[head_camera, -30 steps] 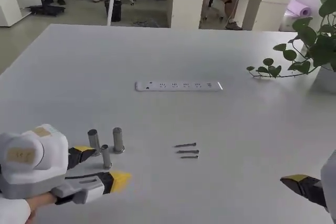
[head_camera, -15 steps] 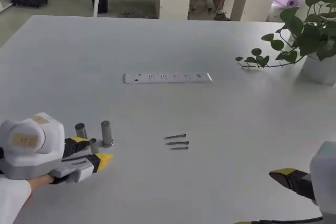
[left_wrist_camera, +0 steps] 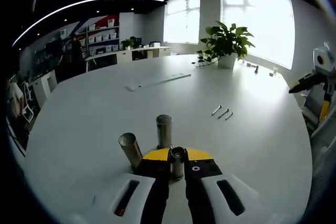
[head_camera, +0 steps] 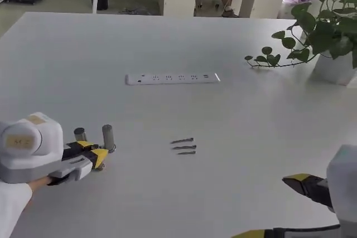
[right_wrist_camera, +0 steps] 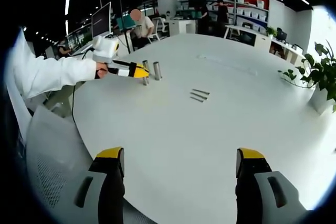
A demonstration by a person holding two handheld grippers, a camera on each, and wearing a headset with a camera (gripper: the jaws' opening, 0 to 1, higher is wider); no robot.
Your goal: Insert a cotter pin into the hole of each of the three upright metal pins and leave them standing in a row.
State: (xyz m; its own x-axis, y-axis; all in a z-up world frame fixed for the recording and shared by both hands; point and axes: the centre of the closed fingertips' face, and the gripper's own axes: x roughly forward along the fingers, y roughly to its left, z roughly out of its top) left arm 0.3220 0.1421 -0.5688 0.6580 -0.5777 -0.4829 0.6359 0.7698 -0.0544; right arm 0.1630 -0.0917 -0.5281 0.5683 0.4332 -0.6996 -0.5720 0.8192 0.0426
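Three upright metal pins stand at the table's near left. My left gripper (head_camera: 96, 150) (left_wrist_camera: 177, 168) is shut on the nearest pin (left_wrist_camera: 177, 155), which is mostly hidden between the jaws in the head view. The other two pins (head_camera: 107, 137) (head_camera: 80, 134) stand free just beyond the jaws, also seen as pins (left_wrist_camera: 164, 130) (left_wrist_camera: 130, 149). Three cotter pins (head_camera: 183, 146) (left_wrist_camera: 223, 113) (right_wrist_camera: 199, 95) lie side by side mid-table. My right gripper (head_camera: 273, 207) (right_wrist_camera: 180, 156) is open at the near right, off the table surface, holding nothing.
A white power strip (head_camera: 172, 78) lies across the middle of the table. A potted plant (head_camera: 321, 26) stands at the far right corner. Beyond the table's far edge are desks, chairs and people.
The left gripper's jaws, open around the nearest pin a second ago, have shut on it. The head camera has shifted; the right gripper stays open at the near right.
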